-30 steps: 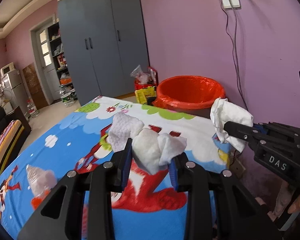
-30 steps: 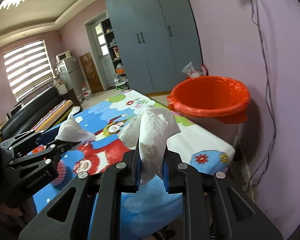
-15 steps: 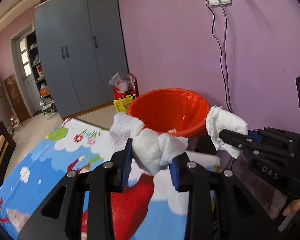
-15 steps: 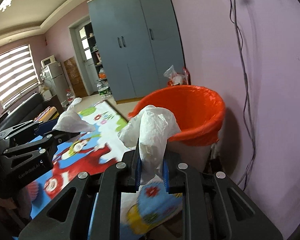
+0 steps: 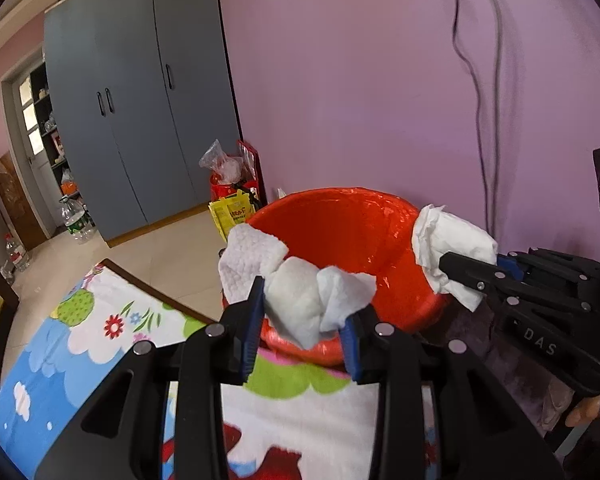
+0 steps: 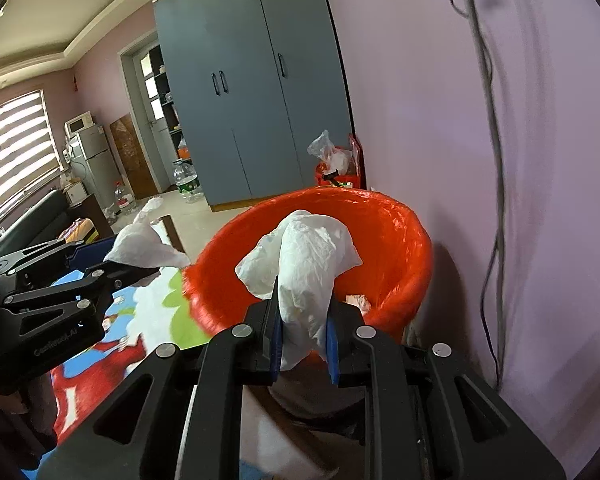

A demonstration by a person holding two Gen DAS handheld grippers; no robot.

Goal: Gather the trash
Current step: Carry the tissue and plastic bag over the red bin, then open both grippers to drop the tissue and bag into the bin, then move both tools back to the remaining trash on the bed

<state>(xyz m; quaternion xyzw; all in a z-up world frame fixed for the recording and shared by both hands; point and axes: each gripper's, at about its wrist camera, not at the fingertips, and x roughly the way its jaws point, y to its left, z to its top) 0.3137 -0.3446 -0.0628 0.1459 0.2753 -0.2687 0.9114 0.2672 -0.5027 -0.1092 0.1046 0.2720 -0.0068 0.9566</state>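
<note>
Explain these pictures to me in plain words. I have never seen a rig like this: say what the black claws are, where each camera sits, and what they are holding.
There is no robot here. A person holds a hand-operated claw in each hand, and a wide-angle camera on each claw looks forward along its two fingers.

One picture is the left claw's view. The left gripper is clamped on a crumpled white paper towel. At the right edge you see the other claw from the side.

The other picture is the right claw's view. The right gripper is clamped on a crumpled tissue, and the left claw shows at the left edge.

Just ahead of both stands a bin lined with an orange bag, with a scrap already inside. Below is a bright cartoon-print cloth covering a surface. Behind stand a grey wardrobe and a purple wall.
</note>
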